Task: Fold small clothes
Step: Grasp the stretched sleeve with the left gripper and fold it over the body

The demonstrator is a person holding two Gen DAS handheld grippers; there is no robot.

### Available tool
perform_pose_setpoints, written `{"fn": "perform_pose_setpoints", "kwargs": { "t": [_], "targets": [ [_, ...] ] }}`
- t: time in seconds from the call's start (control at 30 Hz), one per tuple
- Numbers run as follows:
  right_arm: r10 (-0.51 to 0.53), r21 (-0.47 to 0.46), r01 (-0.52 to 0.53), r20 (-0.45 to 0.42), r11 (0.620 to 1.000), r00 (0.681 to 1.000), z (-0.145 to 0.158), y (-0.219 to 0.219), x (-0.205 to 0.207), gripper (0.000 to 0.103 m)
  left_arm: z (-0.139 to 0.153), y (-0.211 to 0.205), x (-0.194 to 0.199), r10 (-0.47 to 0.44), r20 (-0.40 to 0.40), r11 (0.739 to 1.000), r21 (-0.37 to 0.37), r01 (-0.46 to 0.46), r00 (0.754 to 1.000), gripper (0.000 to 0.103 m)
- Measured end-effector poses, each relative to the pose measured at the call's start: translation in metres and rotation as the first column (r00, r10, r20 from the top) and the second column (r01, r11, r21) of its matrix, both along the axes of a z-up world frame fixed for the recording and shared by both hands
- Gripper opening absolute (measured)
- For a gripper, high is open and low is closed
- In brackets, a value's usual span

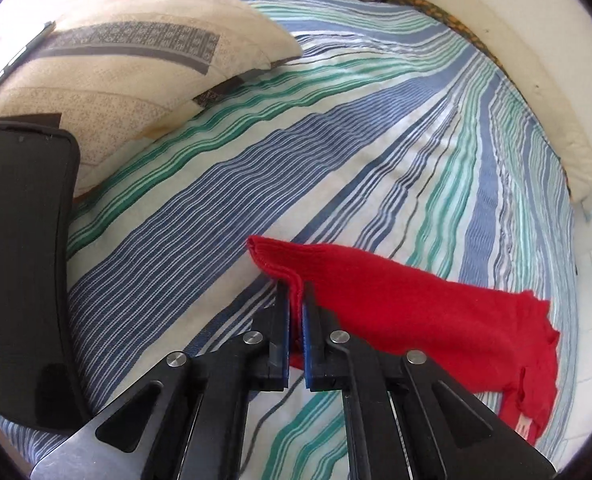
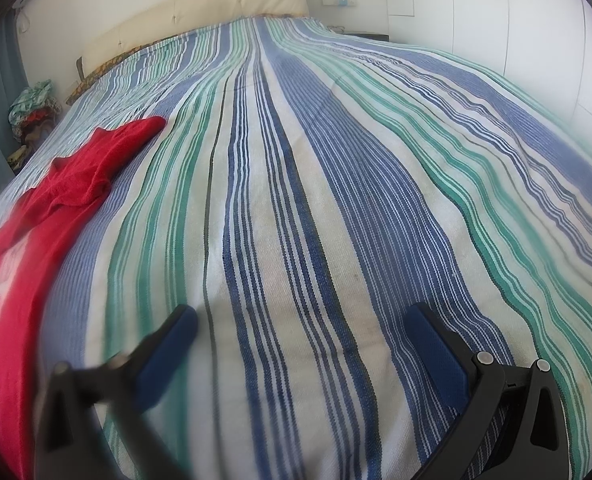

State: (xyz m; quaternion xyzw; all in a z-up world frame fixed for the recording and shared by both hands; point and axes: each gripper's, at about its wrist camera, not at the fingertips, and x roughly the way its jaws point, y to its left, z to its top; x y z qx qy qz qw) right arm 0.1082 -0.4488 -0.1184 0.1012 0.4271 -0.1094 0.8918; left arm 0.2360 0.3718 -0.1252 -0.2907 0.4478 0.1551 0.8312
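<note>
A: What is held, and where?

B: A red knitted garment point(image 1: 416, 312) is pinched at its ribbed edge by the left gripper point(image 1: 296, 292), jaws closed on it. It is spread on a striped bedspread point(image 1: 216, 200).

A: Any writing?

B: Only a white, unreadable mark is seen. The right gripper point(image 2: 300, 324) is held wide, empty.

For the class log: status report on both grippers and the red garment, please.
Left gripper shut on red knitted garment's edge. Right gripper open, empty, over striped bedspread. Cream patterned pillow lies apart; nothing obstructing.
</note>
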Motion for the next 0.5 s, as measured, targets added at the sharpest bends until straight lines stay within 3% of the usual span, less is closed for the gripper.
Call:
{"fn": "perform_pose_setpoints", "kwargs": {
  "t": [0.1,0.2,0.27,0.37,0.43,0.5],
  "targets": [
    [0.0,0.002,0.0,0.002,1.0,1.0,0.0,0.0,0.0,0.103,0.054,-0.039,0.019,-0.134,0.078,0.988,0.091,0.127,0.988,0.003],
    [0.001,0.003,-0.001,0.003,1.0,1.0,0.0,0.0,0.001,0.103,0.116,-0.108,0.047,-0.325,0.16,0.942,0.147,0.303,0.932,0.003],
    [0.001,0.005,-0.001,0.004,1.0,1.0,0.0,-0.001,0.0,0.103,0.152,-0.166,0.065,-0.448,0.207,0.891,0.181,0.416,0.87,0.003],
    [0.001,0.008,-0.001,0.006,1.0,1.0,0.0,-0.001,0.0,0.103,0.19,-0.26,0.081,-0.611,0.261,0.791,0.216,0.572,0.747,0.003],
    [0.0,0.009,-0.001,0.007,1.0,1.0,0.0,-0.001,-0.001,0.103,0.199,-0.319,0.085,-0.689,0.282,0.724,0.224,0.653,0.667,0.003],
    [0.001,0.011,-0.001,0.008,1.0,1.0,0.0,-0.001,-0.001,0.103,0.194,-0.372,0.087,-0.743,0.282,0.666,0.225,0.711,0.607,0.003]
  ]
}}
